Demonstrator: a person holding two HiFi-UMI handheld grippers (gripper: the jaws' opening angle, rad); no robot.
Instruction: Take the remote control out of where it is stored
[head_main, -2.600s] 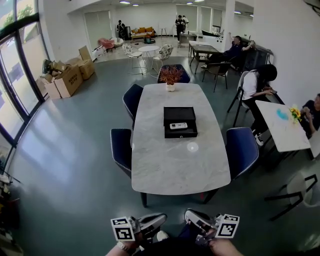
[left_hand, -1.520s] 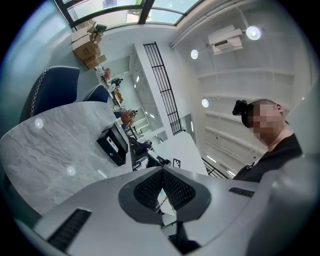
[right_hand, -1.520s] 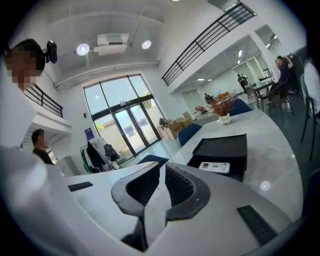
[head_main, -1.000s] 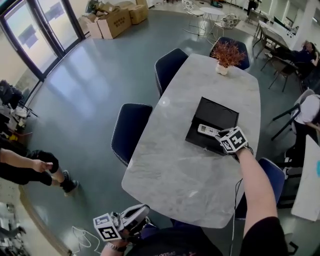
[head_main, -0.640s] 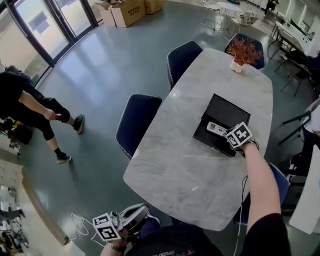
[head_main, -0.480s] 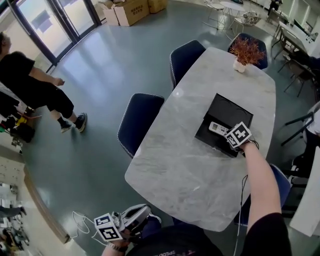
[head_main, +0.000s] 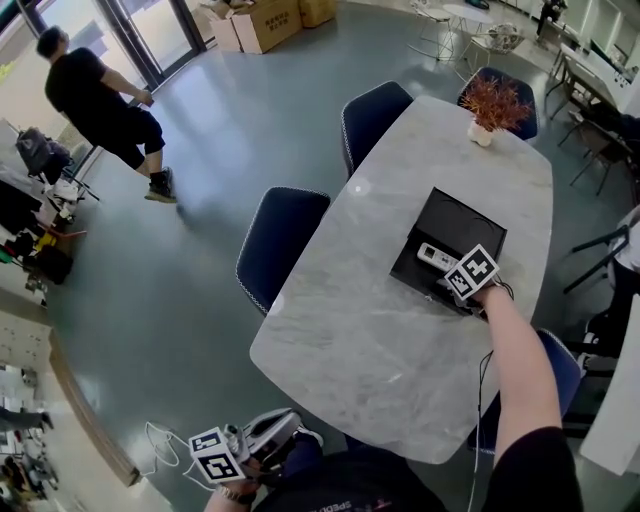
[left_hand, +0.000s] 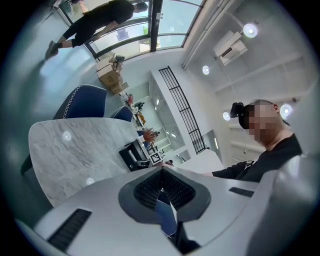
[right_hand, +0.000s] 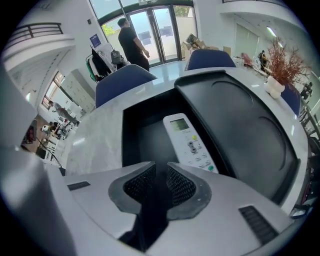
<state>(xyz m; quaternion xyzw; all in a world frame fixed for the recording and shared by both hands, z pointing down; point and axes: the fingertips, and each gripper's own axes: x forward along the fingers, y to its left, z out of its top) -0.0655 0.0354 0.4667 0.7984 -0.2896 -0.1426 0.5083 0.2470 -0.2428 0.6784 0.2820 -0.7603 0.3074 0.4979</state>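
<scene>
Here, right gripper (right_hand: 161, 172): jaws slightly parted, nothing between, remote (right_hand: 189, 142) just beyond.
Left gripper (left_hand: 161, 175): jaws pressed together, empty.
Remote: one, flat in open black box (right_hand: 137, 140).
Chairs (head_main: 283, 240): four, around table (head_main: 340, 340).

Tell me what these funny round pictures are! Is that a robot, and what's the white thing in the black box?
No robot: a person holds a claw in each hand. One picture comes from a camera on their head, looking down at the table. The other two come from cameras riding on the claws. The white thing is a remote control, lying in an open black box on the table. The right claw hovers close to it, slightly open, holding nothing. The left claw is shut and empty, down by the person's body.
</scene>
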